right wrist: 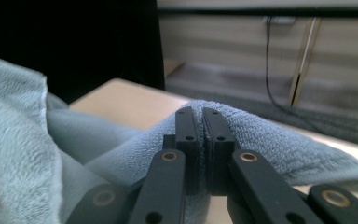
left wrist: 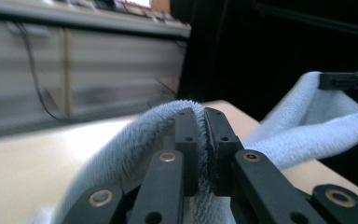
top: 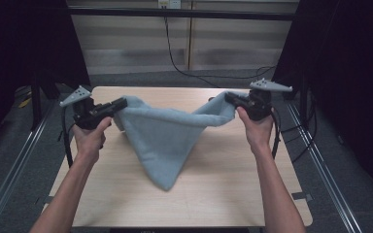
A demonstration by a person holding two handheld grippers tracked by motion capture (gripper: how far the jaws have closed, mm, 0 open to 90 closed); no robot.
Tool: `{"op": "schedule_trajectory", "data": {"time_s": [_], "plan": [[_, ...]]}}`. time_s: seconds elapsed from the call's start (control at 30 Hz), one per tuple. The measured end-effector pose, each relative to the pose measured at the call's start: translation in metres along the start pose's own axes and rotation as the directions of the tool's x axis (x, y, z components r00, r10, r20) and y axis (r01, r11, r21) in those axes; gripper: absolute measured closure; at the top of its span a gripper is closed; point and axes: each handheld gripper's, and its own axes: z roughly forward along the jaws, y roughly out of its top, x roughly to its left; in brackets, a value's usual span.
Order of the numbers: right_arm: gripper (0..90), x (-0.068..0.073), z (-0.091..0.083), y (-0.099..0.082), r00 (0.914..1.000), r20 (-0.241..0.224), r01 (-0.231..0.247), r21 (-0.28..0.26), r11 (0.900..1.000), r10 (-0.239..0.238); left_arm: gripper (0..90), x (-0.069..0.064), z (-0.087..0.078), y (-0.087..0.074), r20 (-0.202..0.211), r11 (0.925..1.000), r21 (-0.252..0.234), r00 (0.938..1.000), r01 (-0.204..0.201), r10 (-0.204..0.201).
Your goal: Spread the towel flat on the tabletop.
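The left gripper (top: 120, 104), at mid left of the high view, and the right gripper (top: 229, 98), at mid right, each clamp tight on a corner of the light blue towel (top: 165, 141), which sags between them to a point touching the table (top: 223, 194) at centre

Lab: railed test table (top: 126, 208), cables (top: 175, 58)

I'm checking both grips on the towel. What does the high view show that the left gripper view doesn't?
High view: both hands, the right one included, and the towel's low corner resting on the table. Left gripper view: the left claw close up, jaws pinched on towel pile. Both: the towel slung between the left claw and the right claw.
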Motion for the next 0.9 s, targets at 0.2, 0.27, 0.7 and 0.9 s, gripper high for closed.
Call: {"op": "schedule_trajectory", "data": {"time_s": [0.2,0.27,0.7,0.9], "plan": [[86.6,0.000,-0.023,0.036,0.9986,0.050,0.023,-0.116,0.9930,-0.017,85.3,-0.001,-0.030,0.020,-0.016,0.9963,-0.077,0.9992,-0.039,0.038],[86.5,-0.001,-0.029,0.030,0.9988,0.042,0.031,-0.114,0.9930,-0.026,85.2,-0.006,-0.035,0.008,0.003,0.9968,-0.048,0.9979,-0.064,0.065],[85.0,0.016,-0.065,-0.156,0.9997,0.024,-0.012,0.285,0.9585,0.006,80.6,-0.030,-0.049,-0.122,0.167,0.9636,0.266,0.9857,-0.022,-0.023],[69.8,0.020,-0.088,-0.187,0.9993,0.030,-0.032,0.350,0.9360,0.023,69.6,-0.039,-0.049,-0.113,0.223,0.9705,0.240,0.9742,-0.024,-0.031]]}}
